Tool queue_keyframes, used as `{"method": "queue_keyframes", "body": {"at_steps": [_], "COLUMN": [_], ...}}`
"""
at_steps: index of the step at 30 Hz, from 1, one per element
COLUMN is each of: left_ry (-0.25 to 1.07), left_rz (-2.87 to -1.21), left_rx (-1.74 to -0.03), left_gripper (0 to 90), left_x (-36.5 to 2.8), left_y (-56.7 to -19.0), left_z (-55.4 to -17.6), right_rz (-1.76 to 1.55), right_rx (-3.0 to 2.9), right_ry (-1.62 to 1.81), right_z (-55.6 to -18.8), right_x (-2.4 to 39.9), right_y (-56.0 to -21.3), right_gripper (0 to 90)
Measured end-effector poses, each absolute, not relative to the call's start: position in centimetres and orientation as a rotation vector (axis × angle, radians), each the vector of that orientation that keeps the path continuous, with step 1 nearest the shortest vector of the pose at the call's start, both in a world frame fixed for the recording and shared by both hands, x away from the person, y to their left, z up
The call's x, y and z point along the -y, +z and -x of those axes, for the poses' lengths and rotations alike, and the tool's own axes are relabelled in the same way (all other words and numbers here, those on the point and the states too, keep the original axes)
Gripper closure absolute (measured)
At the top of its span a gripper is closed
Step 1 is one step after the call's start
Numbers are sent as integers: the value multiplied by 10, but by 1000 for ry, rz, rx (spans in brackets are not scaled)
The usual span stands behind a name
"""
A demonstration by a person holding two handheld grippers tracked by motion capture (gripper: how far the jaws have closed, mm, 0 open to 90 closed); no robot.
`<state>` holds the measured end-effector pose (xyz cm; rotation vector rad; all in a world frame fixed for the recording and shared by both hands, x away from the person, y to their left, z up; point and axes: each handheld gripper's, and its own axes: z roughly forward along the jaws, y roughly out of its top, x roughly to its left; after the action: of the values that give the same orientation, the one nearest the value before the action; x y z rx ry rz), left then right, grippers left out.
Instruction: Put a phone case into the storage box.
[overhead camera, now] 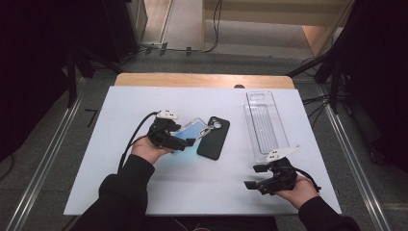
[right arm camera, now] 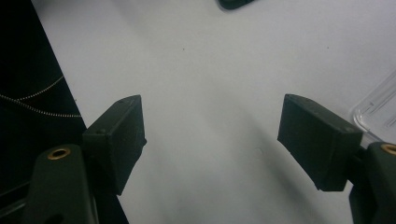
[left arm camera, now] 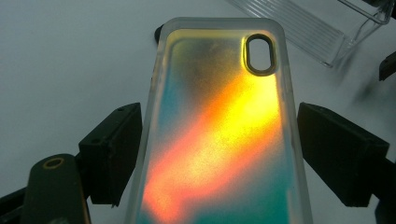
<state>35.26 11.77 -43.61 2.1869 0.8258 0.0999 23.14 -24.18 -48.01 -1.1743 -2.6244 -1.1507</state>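
A translucent phone case (overhead camera: 195, 128) with an iridescent orange, yellow and teal sheen is held a little above the white table, with my left gripper (overhead camera: 185, 137) shut on its long sides. In the left gripper view the case (left arm camera: 219, 93) runs up between the two black jaws of that gripper (left arm camera: 219, 154), camera cut-out at its far end. Just right of it a black phone case (overhead camera: 214, 137) lies flat on the table. My right gripper (overhead camera: 252, 177) rests near the table's front right, open with nothing between its jaws (right arm camera: 210, 135).
A clear ribbed plastic tray (overhead camera: 266, 126) lies lengthwise at the right, just beyond my right gripper; its corner shows in the gripper views (left arm camera: 313, 28) (right arm camera: 378, 112). The white table top (overhead camera: 144, 192) ends in a front edge near both forearms. Dark stands flank the table.
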Motion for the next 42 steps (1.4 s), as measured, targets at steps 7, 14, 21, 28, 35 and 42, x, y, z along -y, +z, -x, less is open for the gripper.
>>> {"method": "queue_keyframes", "body": {"at_steps": [7,14,21,28,35,42], "left_ry": [142,179,173,235,192,208], "left_rz": [-2171,-2136,-2068,-2044,-1983,-1952], "left_rx": [-852,-878,-939,-958,-996,-1000], "left_gripper": [174,174,173,174,173,173], "left_x": [-116,-111,-112,-104,-103,-101], "left_y": [-436,-439,-447,-450,-455,-457], "left_z": [-338,-322,-311,-301,-294,-288], "right_rz": [1199,1217,1246,1269,1313,1318], "right_rx": [2605,2578,2536,2524,2495,2504], "right_ry": [-1174,-1198,-1226,-1256,-1290,-1303], "right_z": [-232,-232,-232,-233,-234,-236], "right_x": [241,238,234,231,225,211], "right_y": [-479,-476,-471,-466,-458,-449], "right_gripper": [208,208,208,208,209,208]}}
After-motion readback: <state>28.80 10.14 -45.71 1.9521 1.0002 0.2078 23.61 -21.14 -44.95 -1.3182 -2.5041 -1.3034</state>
